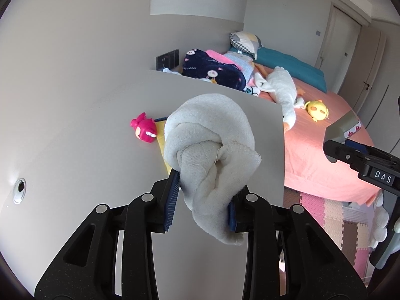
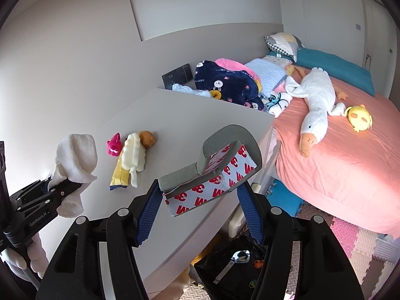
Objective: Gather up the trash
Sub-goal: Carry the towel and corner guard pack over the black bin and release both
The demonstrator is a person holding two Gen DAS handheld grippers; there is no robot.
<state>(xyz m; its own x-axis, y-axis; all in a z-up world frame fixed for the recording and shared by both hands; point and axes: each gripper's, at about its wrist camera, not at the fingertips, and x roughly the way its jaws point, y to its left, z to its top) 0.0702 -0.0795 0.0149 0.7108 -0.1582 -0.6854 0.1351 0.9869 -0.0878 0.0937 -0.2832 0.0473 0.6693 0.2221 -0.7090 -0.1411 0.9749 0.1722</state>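
Left wrist view: the left tongs (image 1: 203, 200) are nearly closed, their blue pads pinching a crumpled white cloth (image 1: 212, 155) that bulges up and fills the middle of the picture, raised above the grey table (image 1: 87, 150). The cloth hides most of what lies behind it on the table: only a pink toy (image 1: 143, 128) and a sliver of yellow fabric (image 1: 161, 137) show at its left edge. At the right border the right tongs (image 1: 350, 150) are cut off, with one corner of the grey foam strip (image 1: 343, 125) they carry. Beyond the table lies a bed (image 1: 325, 170) with a pink sheet, a white goose plush (image 1: 282, 87) and a yellow chick plush (image 1: 317, 110).

Right wrist view: the right tongs (image 2: 198, 197) stand about half open, gripping the curled grey foam strip (image 2: 225, 160), whose red-and-white printed backing is peeling; the left pad presses its grey end, and the right pad meets its curved edge. The strip hangs over the table's front corner (image 2: 225, 125). This view shows what the other hides: the pink toy (image 2: 114, 145), the yellow fabric (image 2: 120, 176), a cream plush (image 2: 135, 156) and a brown bear (image 2: 148, 138) lying together on the table. Below the table edge, partly hidden by the tongs, a black bag (image 2: 232, 265) sits on the floor with small, hard-to-read items inside. At the left edge the left tongs (image 2: 57, 190) hold the white cloth (image 2: 75, 160).
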